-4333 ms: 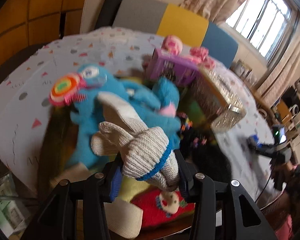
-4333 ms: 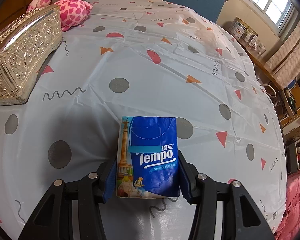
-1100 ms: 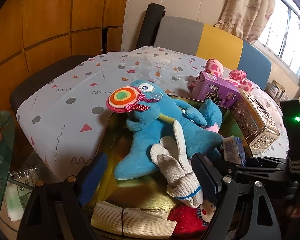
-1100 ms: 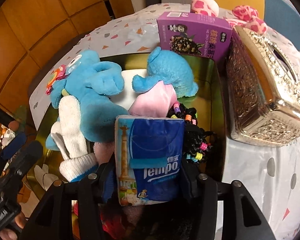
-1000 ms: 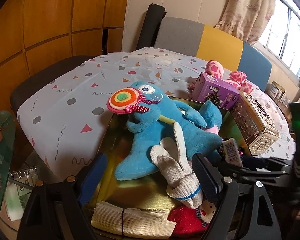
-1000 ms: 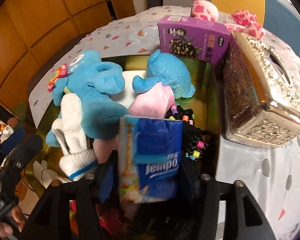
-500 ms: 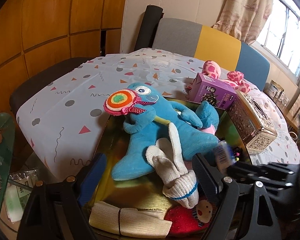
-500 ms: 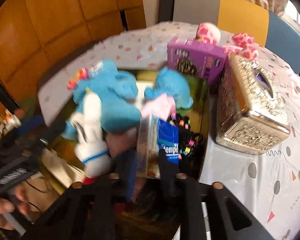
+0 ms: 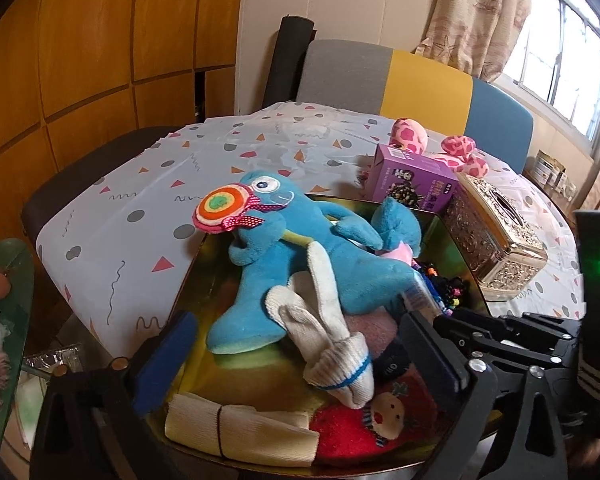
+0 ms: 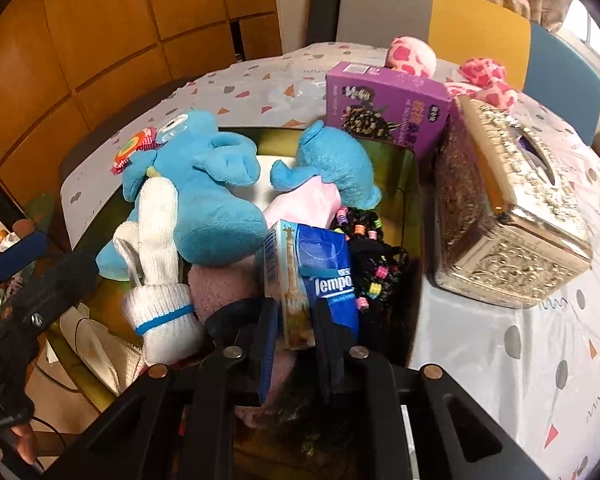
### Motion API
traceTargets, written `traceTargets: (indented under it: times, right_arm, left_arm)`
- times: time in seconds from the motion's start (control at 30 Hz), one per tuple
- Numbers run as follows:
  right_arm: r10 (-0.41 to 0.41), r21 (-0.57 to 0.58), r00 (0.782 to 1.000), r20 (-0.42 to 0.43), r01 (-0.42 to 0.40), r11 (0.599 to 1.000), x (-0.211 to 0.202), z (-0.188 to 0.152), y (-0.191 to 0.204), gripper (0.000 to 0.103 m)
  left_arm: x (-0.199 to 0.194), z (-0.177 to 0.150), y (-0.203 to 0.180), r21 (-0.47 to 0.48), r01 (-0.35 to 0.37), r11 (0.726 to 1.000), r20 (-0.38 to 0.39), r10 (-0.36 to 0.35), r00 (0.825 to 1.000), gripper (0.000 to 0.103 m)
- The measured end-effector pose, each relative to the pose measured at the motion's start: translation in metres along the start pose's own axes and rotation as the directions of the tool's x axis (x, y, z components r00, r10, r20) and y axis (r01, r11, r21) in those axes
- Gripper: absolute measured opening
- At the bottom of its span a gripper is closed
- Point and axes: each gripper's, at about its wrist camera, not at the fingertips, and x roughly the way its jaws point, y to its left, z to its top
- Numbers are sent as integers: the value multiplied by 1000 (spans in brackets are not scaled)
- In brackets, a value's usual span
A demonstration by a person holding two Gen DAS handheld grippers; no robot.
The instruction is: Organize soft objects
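Observation:
A gold tray (image 9: 190, 268) holds a blue plush (image 9: 340, 264), a white knit glove (image 9: 332, 344) and other soft items. My left gripper (image 9: 296, 360) hangs over the tray's near end. Its jaws are opening wide, and the glove lies loose between them, untouched. My right gripper (image 10: 296, 336) is narrow, pinching the lower edge of a blue Tempo tissue pack (image 10: 312, 272). The pack stands edge-on among the tray's contents, beside the blue plush (image 10: 216, 208) and the glove (image 10: 156, 240). The left wrist view shows the pack (image 9: 418, 294) at the plush's tail.
A gold ornate tissue box (image 9: 496, 240) and a purple carton (image 9: 412, 188) stand against the tray's far right side, with a pink spotted plush (image 9: 408, 136) behind. Black beaded hair ties (image 10: 372, 256), a folded beige cloth (image 9: 240, 428) and a red toy (image 9: 364, 428) lie in the tray.
The right jaws have narrowed and the tissue pack has turned from face-on to edge-on, sinking into the tray. The left jaws have spread wider; the glove they held earlier lies in the tray.

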Motion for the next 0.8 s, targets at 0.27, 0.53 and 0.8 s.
traceTargets:
  times: [0.27,0.53,0.8]
  right_arm:
    - [-56,34,988,145,51,998,-45,-11,-7,39]
    - [-243,178,956,165,214,961,-63,-30,-40,42]
    - [-307,281,944,123,264,923,-65,-57,-69,42]
  left_arm:
    - [-10,-8,-19,31,-18,999,22,18,1000,103]
    - [-20,-18,-55,91,35,995,54,-40,998,103]
    - [-13,-23,-82,133,6,991,50,-12,999,103]
